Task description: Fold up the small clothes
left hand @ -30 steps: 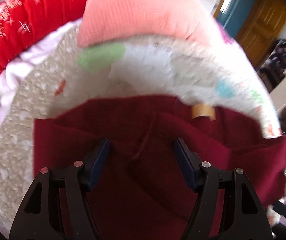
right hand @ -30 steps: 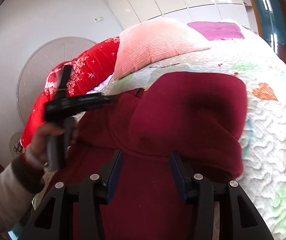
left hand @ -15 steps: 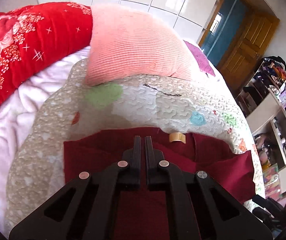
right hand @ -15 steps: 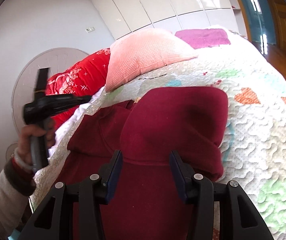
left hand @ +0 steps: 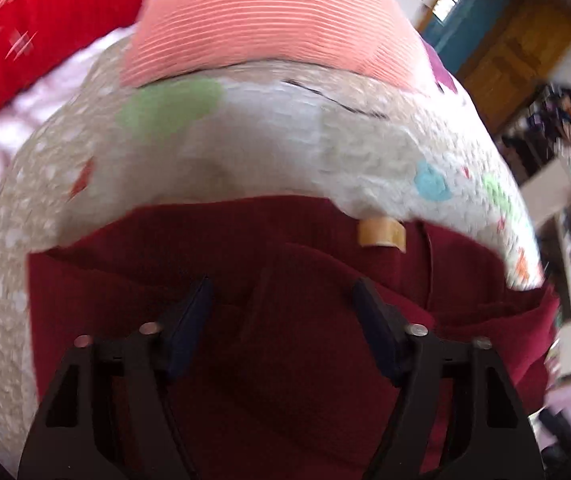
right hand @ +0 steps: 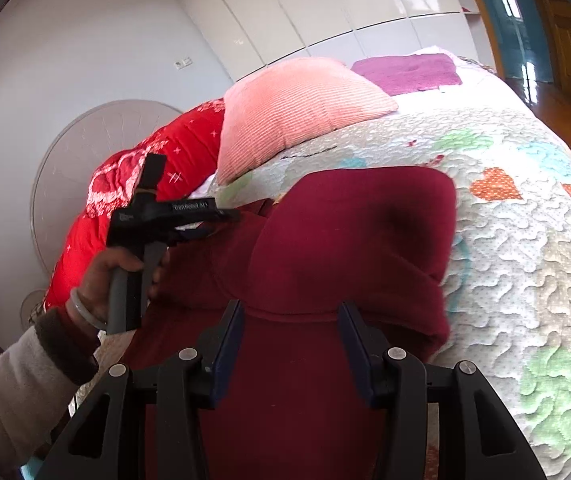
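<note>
A dark red hooded garment point(left hand: 305, 400) lies spread on the quilted bed point(left hand: 285, 152), with a tan neck label point(left hand: 381, 234) at its far edge. My left gripper point(left hand: 281, 286) hovers low over it, jaws opening. A raised crease of the cloth lies between the blue pads without being pressed. In the right wrist view the folded-over hood point(right hand: 365, 232) faces me. My right gripper point(right hand: 290, 307) stands open just above the hood's seam, gripping nothing. The left gripper point(right hand: 227, 216), held by a hand point(right hand: 117, 272), sits over the garment's left side.
A pink ribbed pillow point(right hand: 297, 112) and a red blanket point(right hand: 173, 160) lie at the bed's head, with a purple towel point(right hand: 409, 72) farther back. A wooden door point(left hand: 525, 48) and cluttered shelves point(left hand: 565, 128) stand to the right. The quilt point(right hand: 525, 260) stretches right of the garment.
My left gripper was open over the cloth, then shut and drew back from it, and now is open again close above the cloth. The right gripper has stayed open over the hood seam.
</note>
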`<state>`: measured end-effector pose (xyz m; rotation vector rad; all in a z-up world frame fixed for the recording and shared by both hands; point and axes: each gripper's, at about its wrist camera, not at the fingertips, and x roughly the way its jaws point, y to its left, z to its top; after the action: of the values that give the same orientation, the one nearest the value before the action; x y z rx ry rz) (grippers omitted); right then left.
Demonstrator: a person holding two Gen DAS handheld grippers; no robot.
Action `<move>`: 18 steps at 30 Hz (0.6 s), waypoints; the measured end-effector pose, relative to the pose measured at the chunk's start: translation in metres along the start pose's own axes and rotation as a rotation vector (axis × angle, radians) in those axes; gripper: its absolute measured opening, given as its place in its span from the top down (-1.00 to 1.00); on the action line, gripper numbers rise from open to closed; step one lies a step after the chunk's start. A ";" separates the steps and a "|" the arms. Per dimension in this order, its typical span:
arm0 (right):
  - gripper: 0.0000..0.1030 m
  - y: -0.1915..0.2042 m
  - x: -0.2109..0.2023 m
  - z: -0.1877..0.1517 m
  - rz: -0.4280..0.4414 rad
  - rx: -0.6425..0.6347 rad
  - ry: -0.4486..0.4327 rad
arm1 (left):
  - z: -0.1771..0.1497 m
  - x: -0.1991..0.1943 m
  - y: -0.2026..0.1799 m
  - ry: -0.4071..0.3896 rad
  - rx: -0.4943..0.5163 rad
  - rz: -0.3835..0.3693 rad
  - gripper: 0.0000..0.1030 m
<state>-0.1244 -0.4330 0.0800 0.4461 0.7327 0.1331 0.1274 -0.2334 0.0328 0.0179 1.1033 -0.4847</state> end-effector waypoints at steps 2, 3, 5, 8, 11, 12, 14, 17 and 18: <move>0.08 -0.008 0.000 0.000 -0.014 0.024 -0.003 | -0.001 -0.001 -0.017 -0.002 0.074 0.048 0.82; 0.08 -0.009 -0.001 -0.001 -0.017 0.030 -0.004 | -0.001 -0.009 -0.021 -0.026 0.088 0.048 0.91; 0.08 -0.011 -0.006 -0.002 -0.030 0.043 -0.013 | 0.002 -0.031 -0.020 -0.083 0.087 0.008 0.91; 0.08 -0.006 -0.016 0.001 -0.093 0.002 -0.048 | 0.007 -0.081 0.002 -0.179 0.031 -0.053 0.91; 0.08 0.001 -0.025 0.005 -0.150 -0.052 -0.076 | -0.001 -0.115 0.033 -0.219 -0.010 -0.044 0.92; 0.06 0.002 -0.026 0.005 -0.150 -0.061 -0.077 | -0.006 -0.119 0.041 -0.216 -0.023 -0.052 0.92; -0.03 0.004 -0.024 0.002 -0.186 -0.082 -0.064 | -0.021 -0.126 0.057 -0.206 -0.057 -0.067 0.92; -0.27 0.002 -0.017 -0.007 -0.225 -0.093 -0.041 | -0.040 -0.124 0.067 -0.192 -0.086 -0.058 0.92; -0.28 0.001 -0.011 -0.008 -0.230 -0.096 -0.027 | -0.043 -0.122 0.068 -0.186 -0.094 -0.053 0.92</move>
<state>-0.1376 -0.4327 0.0821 0.2690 0.7428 -0.0531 0.0738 -0.1167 0.1026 -0.1369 0.9441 -0.4721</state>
